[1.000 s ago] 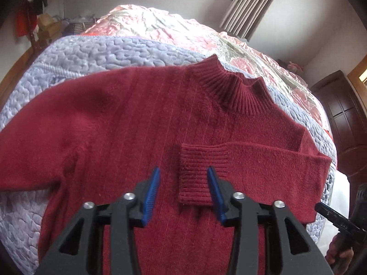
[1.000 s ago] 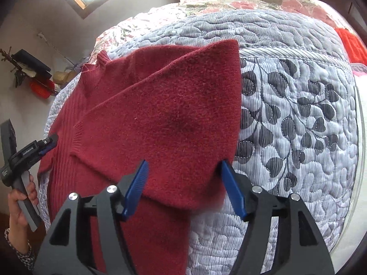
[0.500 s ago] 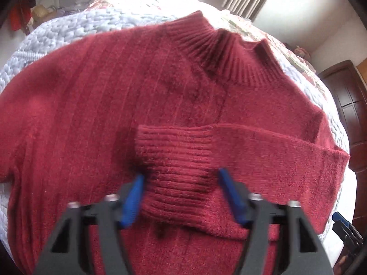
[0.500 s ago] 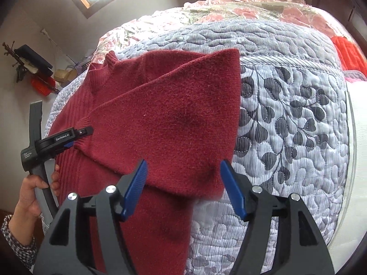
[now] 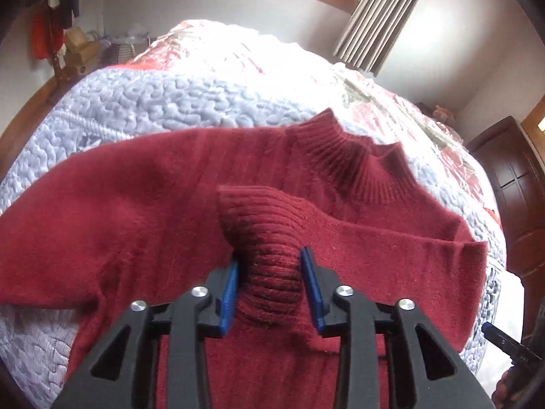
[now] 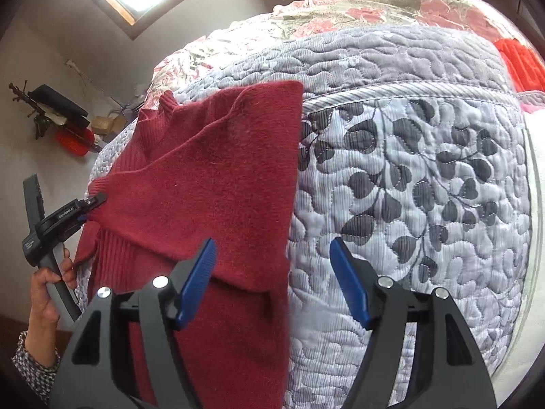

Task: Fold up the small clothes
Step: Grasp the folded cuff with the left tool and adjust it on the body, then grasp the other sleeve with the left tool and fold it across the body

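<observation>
A dark red knitted sweater lies face up on the bed, its ribbed collar pointing away. One sleeve is folded across the chest. My left gripper is shut on that sleeve's ribbed cuff and holds it bunched up off the sweater body. In the right wrist view the same sweater covers the left half, with the left gripper pinching the cuff at its far left. My right gripper stands open above the sweater's folded right edge, with nothing between its fingers.
A pale blue quilt with dark leaf print covers the bed, and a floral bedspread lies beyond it. Something orange-red rests at the far right. A dark wooden cabinet stands beside the bed. A hand holds the left gripper's handle.
My left gripper moved onto the sleeve cuff, shut on it and lifted it. The right gripper drifted slightly right and stayed open.
</observation>
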